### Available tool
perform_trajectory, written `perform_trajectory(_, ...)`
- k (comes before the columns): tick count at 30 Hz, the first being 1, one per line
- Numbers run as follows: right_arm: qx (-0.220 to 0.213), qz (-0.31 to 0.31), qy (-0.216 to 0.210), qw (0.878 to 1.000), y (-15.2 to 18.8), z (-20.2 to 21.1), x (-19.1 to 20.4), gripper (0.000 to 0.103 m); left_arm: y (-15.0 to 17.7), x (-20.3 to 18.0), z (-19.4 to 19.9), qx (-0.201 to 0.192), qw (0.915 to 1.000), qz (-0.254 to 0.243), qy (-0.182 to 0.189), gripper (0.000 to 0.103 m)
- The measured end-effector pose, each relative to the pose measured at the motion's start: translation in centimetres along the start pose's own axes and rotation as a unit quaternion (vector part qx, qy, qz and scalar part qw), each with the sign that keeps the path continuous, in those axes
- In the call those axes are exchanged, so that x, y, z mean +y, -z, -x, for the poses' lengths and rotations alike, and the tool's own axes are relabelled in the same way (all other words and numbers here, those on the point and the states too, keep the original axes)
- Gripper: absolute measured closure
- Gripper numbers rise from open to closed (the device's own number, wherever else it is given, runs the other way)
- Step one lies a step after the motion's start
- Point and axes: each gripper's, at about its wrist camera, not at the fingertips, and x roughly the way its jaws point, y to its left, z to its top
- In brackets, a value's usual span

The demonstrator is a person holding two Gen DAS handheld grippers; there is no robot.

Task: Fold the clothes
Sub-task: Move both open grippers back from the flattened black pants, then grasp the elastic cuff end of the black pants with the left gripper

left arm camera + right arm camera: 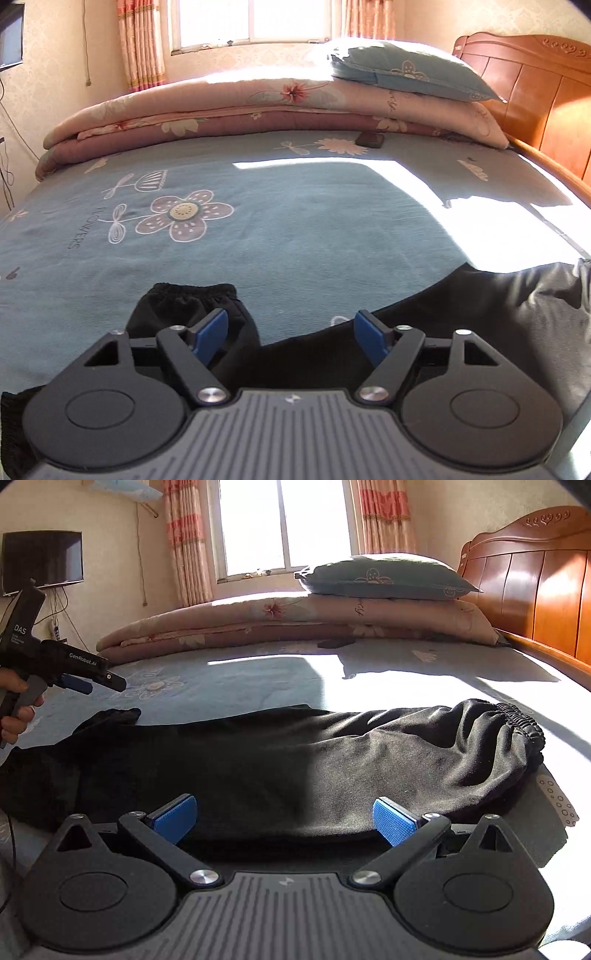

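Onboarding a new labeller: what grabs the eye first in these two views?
The black trousers stretched across the near side of the blue flowered bedsheet, elastic waistband at the right in the right wrist view. Behind them, a folded pink quilt with a blue pillow on top, under the bright window. Both the left gripper and the right gripper are open, holding nothing.

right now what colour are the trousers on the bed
Black trousers, seen best in the right wrist view.
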Motion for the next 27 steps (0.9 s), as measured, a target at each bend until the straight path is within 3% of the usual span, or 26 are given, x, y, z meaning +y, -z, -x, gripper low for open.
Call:
perform_trajectory(3, -0.004, -0.004, -0.018, 1.0, 0.1, -0.9, 0.1, 0.0, -2.0, 0.0, -3.3, 0.056, 0.9981, 0.005, -0.025, 0.045)
perform_trajectory(6, -0.01, -0.013, -0.029, 0.999, 0.3, -2.0, -0.2, 0.0, -2.6, -2.2, -6.3, 0.1, 0.9913, -0.049, -0.069, 0.045)
perform_trajectory(8, -0.013, -0.025, -0.036, 0.999, 0.6, -2.6, -0.6, 0.0, -2.4, -3.9, -8.8, 0.143, 0.9798, -0.092, -0.105, 0.042)
perform_trajectory(12, -0.012, -0.05, -0.045, 0.998, 1.4, -3.3, -1.7, 0.0, -1.8, -5.6, -12.2, 0.19, 0.9518, -0.158, -0.181, 0.042)
perform_trajectory(15, -0.017, -0.065, -0.047, 0.997, 1.5, -3.2, -2.4, 0.0, -1.6, -5.7, -13.5, 0.206, 0.9386, -0.177, -0.213, 0.043)
perform_trajectory(16, -0.02, -0.069, -0.049, 0.996, 1.6, -3.1, -2.6, 0.0, -1.6, -5.7, -13.6, 0.209, 0.9361, -0.18, -0.219, 0.048)
perform_trajectory(20, -0.041, -0.076, -0.059, 0.994, 1.5, -2.4, -2.8, 0.0, -1.6, -5.4, -13.3, 0.222, 0.9342, -0.178, -0.215, 0.087)
perform_trajectory(24, -0.069, -0.047, -0.09, 0.992, 1.2, -1.1, -1.6, 0.0, -1.8, -4.6, -12.0, 0.214, 0.9417, -0.157, -0.207, 0.097)
perform_trajectory(27, -0.081, -0.016, -0.103, 0.991, 1.1, -0.3, -0.1, 0.0, -1.9, -3.6, -10.4, 0.197, 0.9518, -0.14, -0.188, 0.097)
